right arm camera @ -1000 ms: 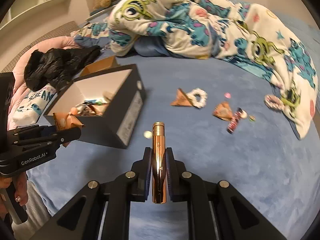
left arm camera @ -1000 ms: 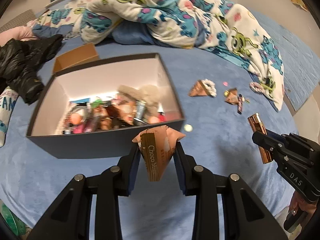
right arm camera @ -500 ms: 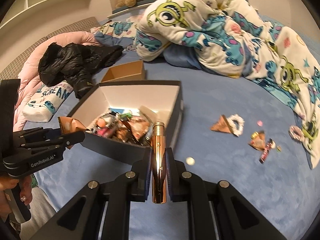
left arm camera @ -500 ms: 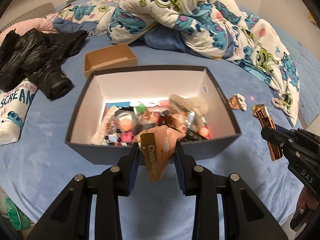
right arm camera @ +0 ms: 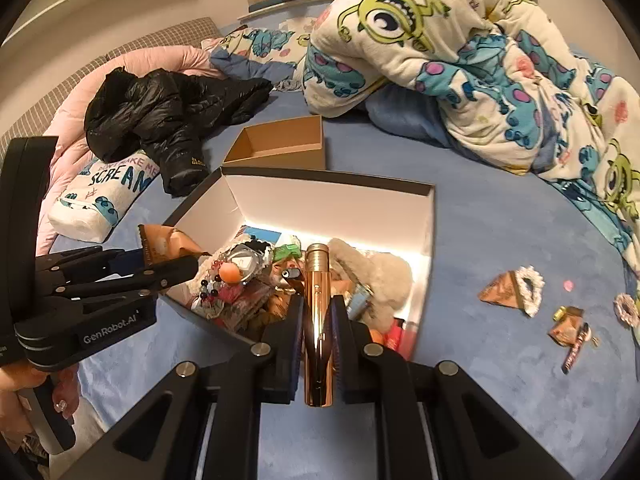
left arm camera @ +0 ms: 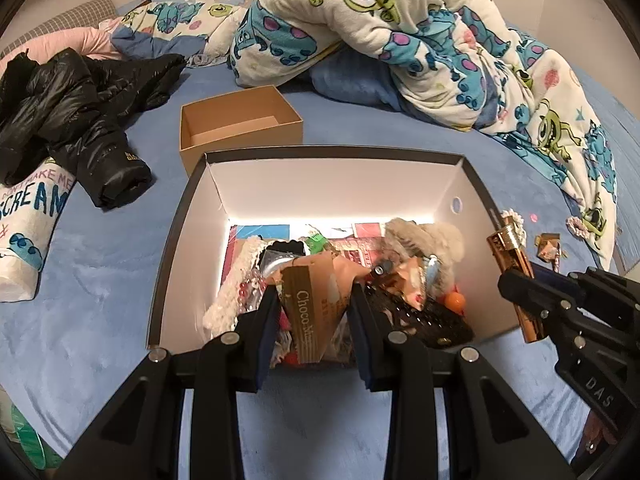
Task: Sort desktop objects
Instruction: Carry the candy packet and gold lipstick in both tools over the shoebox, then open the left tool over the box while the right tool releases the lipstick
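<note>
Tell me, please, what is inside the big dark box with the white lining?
The dark box holds a jumble: a fluffy beige item, snack wrappers, beads and an orange ball. The pile covers its floor, so anything underneath is hidden.

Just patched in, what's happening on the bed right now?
A person holds a pair of tongs in each hand over the big dark box, which is already full of small items. The left tongs grip a brown Choco wrapper; the right tongs are shut on a rose-gold tube. Neither has been dropped in yet. A few wrappers and scrunchies remain loose on the blue sheet; the small cardboard box behind looks empty.
</note>
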`<state>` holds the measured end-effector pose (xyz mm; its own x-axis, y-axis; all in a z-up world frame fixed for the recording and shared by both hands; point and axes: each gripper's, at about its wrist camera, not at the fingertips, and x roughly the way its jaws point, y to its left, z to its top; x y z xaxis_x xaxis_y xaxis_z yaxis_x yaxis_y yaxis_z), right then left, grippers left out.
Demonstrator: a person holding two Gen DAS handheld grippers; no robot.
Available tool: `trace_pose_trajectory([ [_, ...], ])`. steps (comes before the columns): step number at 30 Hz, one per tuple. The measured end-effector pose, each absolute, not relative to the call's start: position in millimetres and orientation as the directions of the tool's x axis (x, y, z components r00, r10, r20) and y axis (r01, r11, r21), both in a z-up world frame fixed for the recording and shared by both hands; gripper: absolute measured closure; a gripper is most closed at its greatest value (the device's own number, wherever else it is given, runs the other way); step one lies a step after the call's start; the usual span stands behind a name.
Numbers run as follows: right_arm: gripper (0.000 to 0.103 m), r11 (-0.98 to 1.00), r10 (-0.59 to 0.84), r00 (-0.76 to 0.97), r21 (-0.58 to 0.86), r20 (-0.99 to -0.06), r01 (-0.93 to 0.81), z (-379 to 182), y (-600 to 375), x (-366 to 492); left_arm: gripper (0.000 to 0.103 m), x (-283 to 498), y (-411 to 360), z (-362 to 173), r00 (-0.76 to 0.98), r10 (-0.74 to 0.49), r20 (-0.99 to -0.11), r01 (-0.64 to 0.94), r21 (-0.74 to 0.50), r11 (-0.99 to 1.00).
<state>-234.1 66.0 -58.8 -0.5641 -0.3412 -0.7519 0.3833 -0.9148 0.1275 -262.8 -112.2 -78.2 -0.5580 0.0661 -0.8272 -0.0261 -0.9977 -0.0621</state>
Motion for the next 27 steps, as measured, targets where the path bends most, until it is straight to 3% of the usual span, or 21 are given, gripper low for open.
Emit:
trace_pose_trajectory([
  [27, 0.090, -0.920, -0.294, -0.480, 0.108, -0.826, 0.378, -113, 28, -306, 0.069, -330, -125, -136, -0.491, 0.079, -0.868, -0.018, -0.080, -0.997],
])
